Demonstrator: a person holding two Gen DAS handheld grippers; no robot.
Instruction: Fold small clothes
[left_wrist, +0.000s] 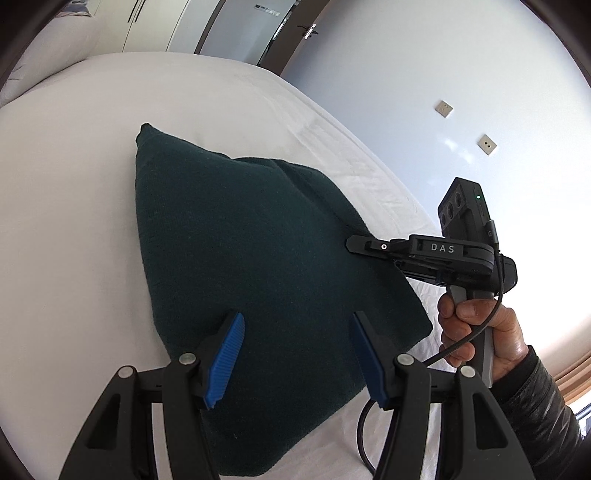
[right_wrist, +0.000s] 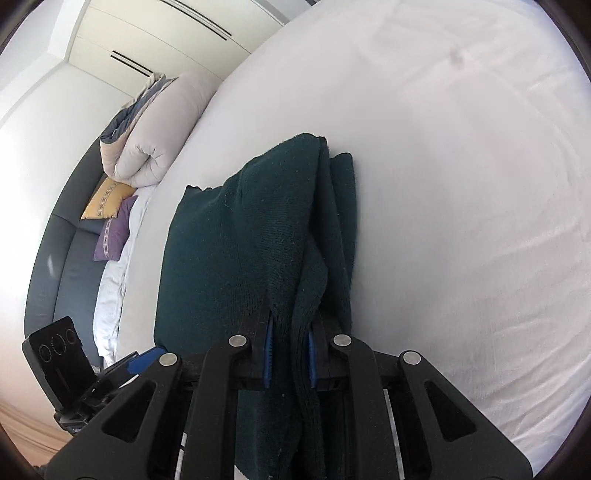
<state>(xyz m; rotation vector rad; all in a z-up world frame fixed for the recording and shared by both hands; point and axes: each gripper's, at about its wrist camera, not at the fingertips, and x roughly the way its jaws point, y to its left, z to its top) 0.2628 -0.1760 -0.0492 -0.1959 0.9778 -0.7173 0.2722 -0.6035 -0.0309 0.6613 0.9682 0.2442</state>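
While right tongs (right_wrist: 290, 354) pinch green cloth (right_wrist: 236, 251), long axis running away, left tongs (left_wrist: 297, 360) gape.

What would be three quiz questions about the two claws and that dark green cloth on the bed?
1. True or false: the right claw is shut on the dark green knitted cloth.
2. Which claw is open? A) left B) right
3. Fill in: the cloth lies on a white ___.

Key: 1 true. 2 A: the left claw holds its blue pads apart above the cloth. 3 bed sheet.
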